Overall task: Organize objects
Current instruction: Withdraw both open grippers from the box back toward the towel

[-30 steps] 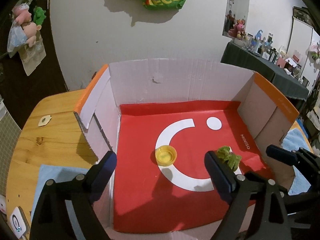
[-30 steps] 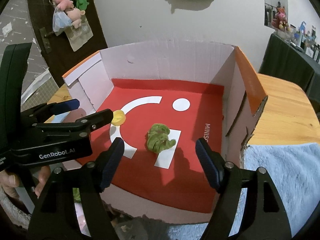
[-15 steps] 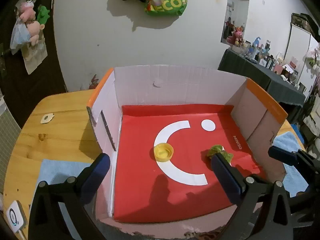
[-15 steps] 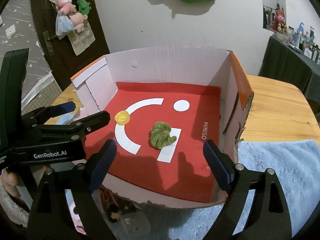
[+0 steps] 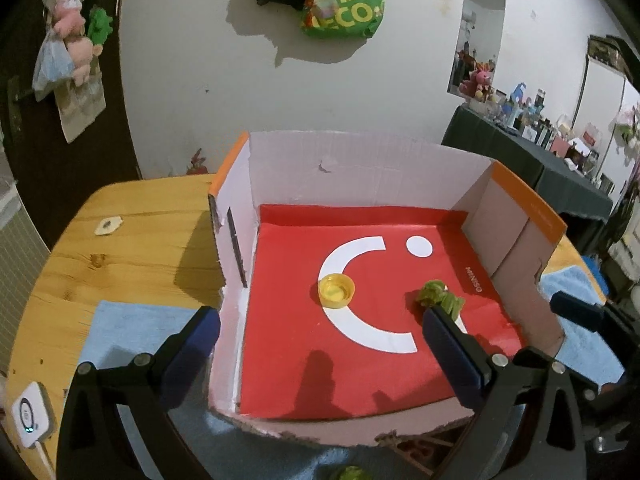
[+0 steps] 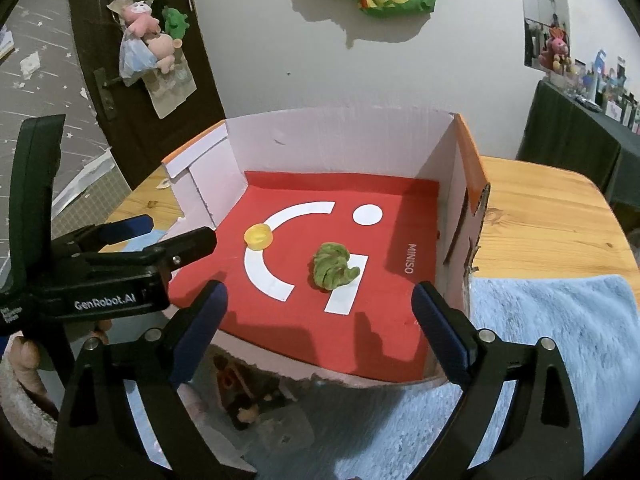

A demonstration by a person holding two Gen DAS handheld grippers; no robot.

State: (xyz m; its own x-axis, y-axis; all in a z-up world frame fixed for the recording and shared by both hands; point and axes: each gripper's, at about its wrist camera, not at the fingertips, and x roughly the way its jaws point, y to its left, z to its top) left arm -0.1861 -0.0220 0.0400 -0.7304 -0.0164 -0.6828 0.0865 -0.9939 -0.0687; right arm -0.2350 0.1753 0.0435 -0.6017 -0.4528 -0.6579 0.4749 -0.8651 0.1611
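The yellow cap and green toy lie in the box. Both grippers, left and right, are wide apart and empty; the right's jaws have just been opening. More things wait near, under the box's front edge.

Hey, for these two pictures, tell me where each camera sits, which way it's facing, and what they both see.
Left wrist: sits behind the left tool, angled down into the cardboard box from its near-left side; both own fingers show, plus the right tool's tips at right.
Right wrist: sits behind the right tool, angled down into the box from its near-right side; own fingers, the left tool and fingers of a hand show.
Shared: the box, the yellow cap, the green toy, the green bag on the wall.
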